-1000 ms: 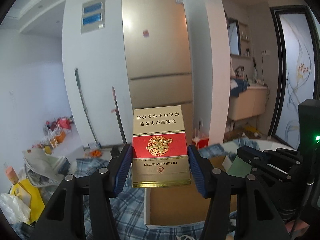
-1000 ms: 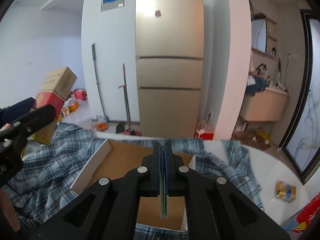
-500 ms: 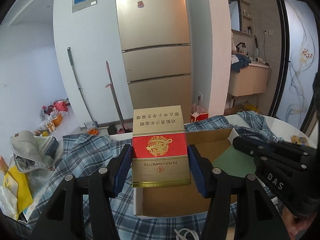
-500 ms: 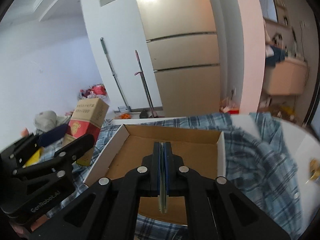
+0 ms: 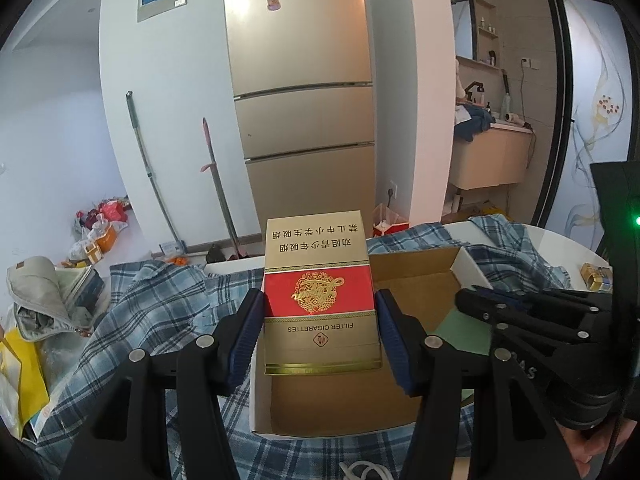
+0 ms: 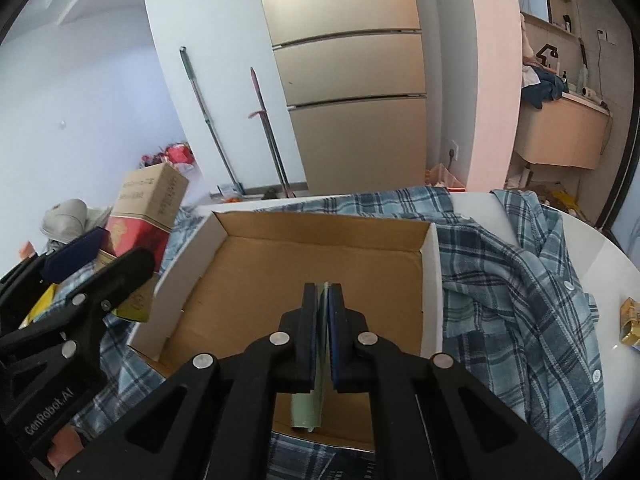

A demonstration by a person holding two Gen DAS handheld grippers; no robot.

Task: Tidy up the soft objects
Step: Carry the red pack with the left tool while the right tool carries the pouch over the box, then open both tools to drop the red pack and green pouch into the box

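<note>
Left tongs (image 5: 320, 332) grip "FILTER CIGARETTES" carton (image 5: 319, 292); label inverted.

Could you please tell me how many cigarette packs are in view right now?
2: a gold-and-red pack clamped in the left gripper, and a small yellow pack on the table at far right. Others may be hidden.

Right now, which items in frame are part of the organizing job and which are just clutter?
In play:
- cigarette carton, clamped in the left gripper
- green sheet, pinched in the right gripper
- open cardboard box
- plaid shirt around the box

Lying about:
- small yellow pack on the table
- fridge, two mops
- bags on the floor
</note>
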